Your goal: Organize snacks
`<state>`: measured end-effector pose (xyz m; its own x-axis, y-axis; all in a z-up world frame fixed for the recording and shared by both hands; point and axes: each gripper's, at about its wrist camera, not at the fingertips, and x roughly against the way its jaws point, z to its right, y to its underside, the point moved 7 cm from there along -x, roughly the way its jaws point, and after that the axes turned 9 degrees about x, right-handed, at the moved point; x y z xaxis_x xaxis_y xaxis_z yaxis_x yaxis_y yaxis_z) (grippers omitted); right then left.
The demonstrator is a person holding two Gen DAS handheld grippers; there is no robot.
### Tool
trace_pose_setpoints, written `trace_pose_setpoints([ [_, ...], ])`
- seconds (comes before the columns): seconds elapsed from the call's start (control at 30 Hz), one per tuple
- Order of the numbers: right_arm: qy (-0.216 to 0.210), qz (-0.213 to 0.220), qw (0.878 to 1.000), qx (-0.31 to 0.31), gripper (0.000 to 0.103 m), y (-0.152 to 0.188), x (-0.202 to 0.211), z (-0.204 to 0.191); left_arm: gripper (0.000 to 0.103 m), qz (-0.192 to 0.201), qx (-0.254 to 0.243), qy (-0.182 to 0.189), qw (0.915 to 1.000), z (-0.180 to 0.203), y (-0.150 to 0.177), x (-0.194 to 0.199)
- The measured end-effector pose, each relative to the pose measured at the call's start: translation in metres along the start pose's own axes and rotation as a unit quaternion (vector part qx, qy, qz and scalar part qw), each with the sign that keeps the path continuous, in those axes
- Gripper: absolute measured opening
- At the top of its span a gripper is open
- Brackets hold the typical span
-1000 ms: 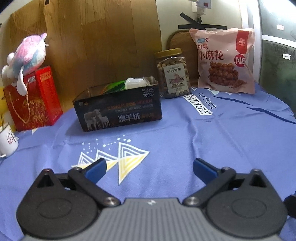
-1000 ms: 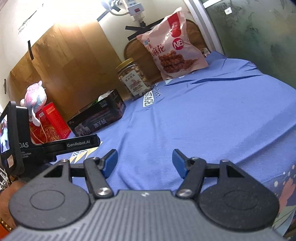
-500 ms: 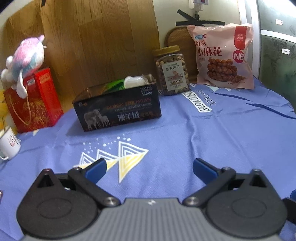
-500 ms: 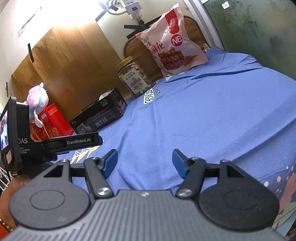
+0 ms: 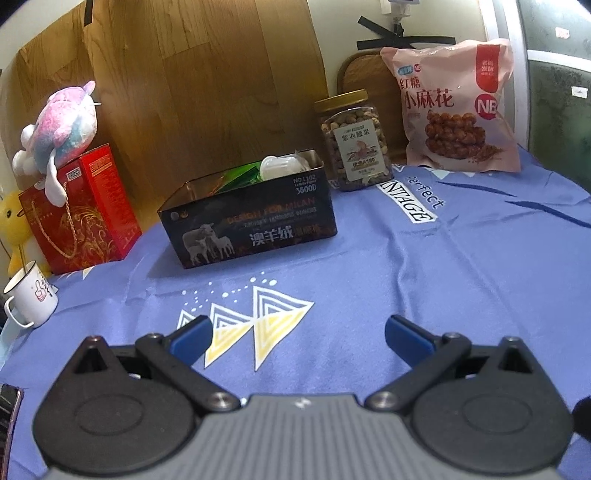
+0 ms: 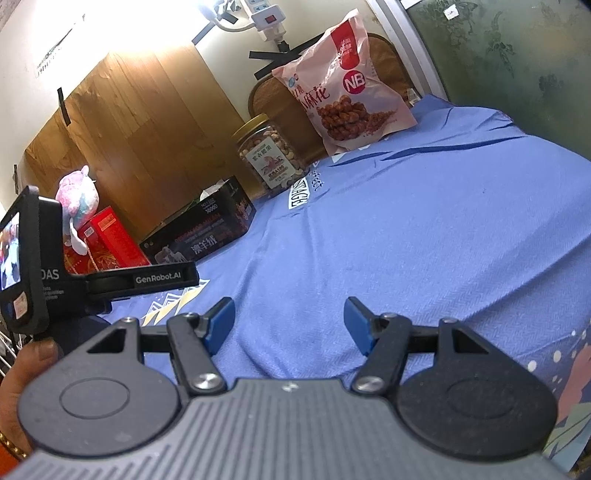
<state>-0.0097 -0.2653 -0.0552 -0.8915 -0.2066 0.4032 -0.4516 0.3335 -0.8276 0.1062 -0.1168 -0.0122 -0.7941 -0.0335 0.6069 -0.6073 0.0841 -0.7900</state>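
Hovering empty, left gripper (image 5: pixel 297 338) and right gripper (image 6: pixel 289 325) are both gaping wide over the blue cloth (image 5: pixel 424 277); nut jar (image 5: pixel 352 142) and pink snack bag (image 5: pixel 454 107) are standing well beyond, right of the dark tin box (image 5: pixel 251 218). Risk: the upright bag is looking floppy, so a low pinch could tip it.

At the back left I see a plush toy (image 5: pixel 61 122) in pink and white, and it sits on top of a red gift box (image 5: pixel 83 210) with gold patterns and a cord handle. A yellow toy (image 5: pixel 13 221) shows partly behind this box. Near the left edge a white mug (image 5: pixel 31 293) stands upright on the blue cloth (image 5: pixel 424 280), which has white and yellow triangles printed on it. Behind all this a wooden board (image 5: pixel 192 92) leans on the wall, and a white power strip (image 6: pixel 267 13) hangs above.
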Motion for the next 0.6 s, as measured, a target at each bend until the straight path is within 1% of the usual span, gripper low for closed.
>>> trace_pose_setpoints([
  [0.17, 0.0, 0.002, 1.0, -0.002, 0.068, -0.001, 0.001, 0.002, 0.103, 0.006, 0.004, 0.0, 1.0, -0.001, -0.001, 0.003],
  [0.3, -0.004, 0.001, 1.0, 0.004, 0.068, 0.0, 0.001, -0.003, 0.103, 0.003, 0.007, -0.003, 1.0, -0.007, 0.002, 0.003],
  [0.5, -0.012, -0.006, 1.0, 0.017, 0.068, -0.001, -0.006, -0.015, 0.103, 0.008, 0.022, -0.009, 0.9997, -0.029, 0.005, 0.006],
  [0.6, -0.02, -0.015, 0.999, 0.022, 0.068, 0.002, -0.013, -0.023, 0.103, 0.002, 0.032, -0.009, 0.9994, -0.043, 0.007, 0.004],
])
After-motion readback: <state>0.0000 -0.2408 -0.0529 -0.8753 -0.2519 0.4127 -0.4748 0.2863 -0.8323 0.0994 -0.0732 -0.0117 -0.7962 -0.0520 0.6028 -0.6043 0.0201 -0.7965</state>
